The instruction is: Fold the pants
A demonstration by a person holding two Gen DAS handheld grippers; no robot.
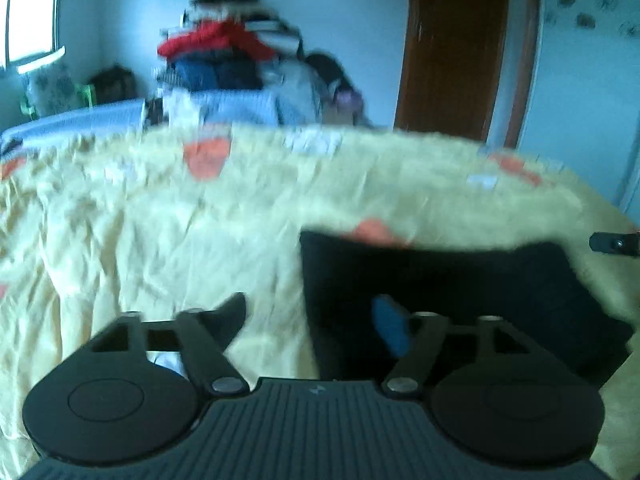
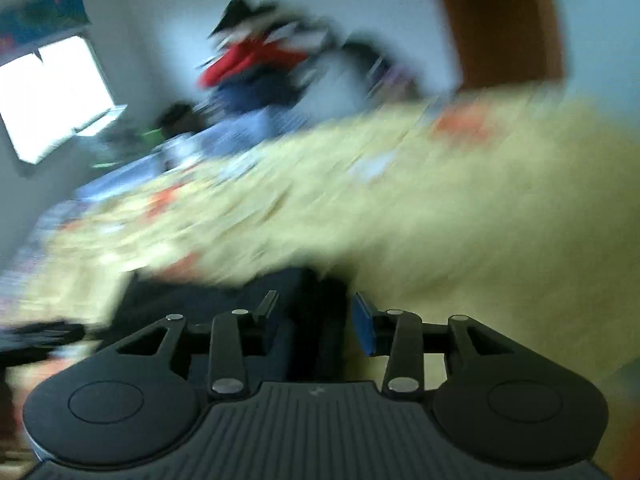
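The dark navy folded fabric pants (image 1: 460, 300) lie as a compact rectangle on the pale yellow crumpled bedspread with orange patches (image 1: 160, 220), toward five o'clock in the left wrist view and at about seven o'clock, just under the fingers, in the right wrist view. The left gripper (image 1: 316, 320) has its fingers wide apart with nothing between them; one blue-padded finger sits over the cloth, the other over bare bedspread. The right gripper (image 2: 316, 320) has its fingers partly apart, with dark cloth showing in the gap, though the pads do not seem to press on it; heavy blur leaves that uncertain.

The risk, as I judge it: a finger snagging the top layer would drag the fold open or slide the bundle across the slippery, wrinkled cover. The soft bed gives little backing, so a stray nudge could skew the edges. The tall heap of mixed clothes (image 1: 228, 52) at twelve o'clock is well clear
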